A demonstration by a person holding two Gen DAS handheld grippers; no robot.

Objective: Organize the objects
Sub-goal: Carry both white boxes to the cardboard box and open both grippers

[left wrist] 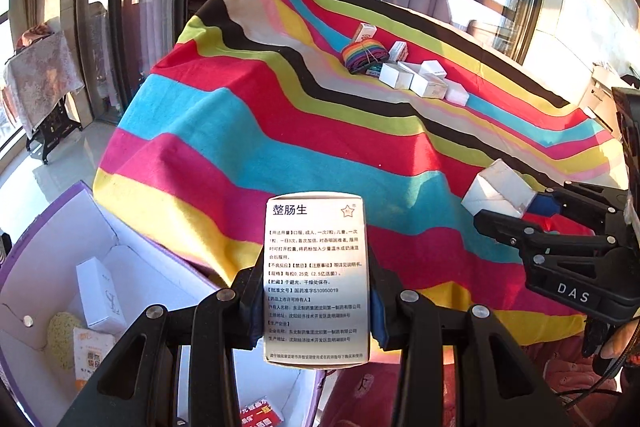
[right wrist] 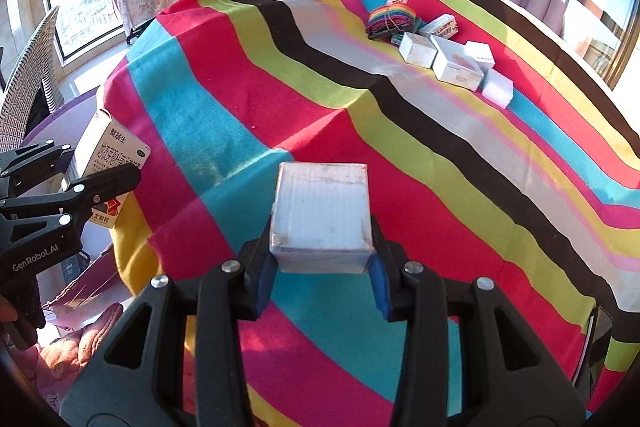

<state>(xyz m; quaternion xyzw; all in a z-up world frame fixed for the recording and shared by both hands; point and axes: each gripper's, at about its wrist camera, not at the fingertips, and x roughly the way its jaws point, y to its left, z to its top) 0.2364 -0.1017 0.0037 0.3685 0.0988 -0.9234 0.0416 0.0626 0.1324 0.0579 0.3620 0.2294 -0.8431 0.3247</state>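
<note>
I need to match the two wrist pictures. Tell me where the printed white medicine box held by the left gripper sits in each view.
Left wrist: the printed white medicine box is bottom centre, clamped in the left gripper.
Right wrist: the same box is at the left edge, above the table's side.
Shared landmark: the folded rainbow-striped cloth bundle far back on the striped tablecloth.

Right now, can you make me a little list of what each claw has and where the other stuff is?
left claw: shut on medicine box
right claw: shut on white box
striped cloth: covers the table
far pile: small white boxes beside rainbow bundle
open carton: beside the table, boxes inside
</note>
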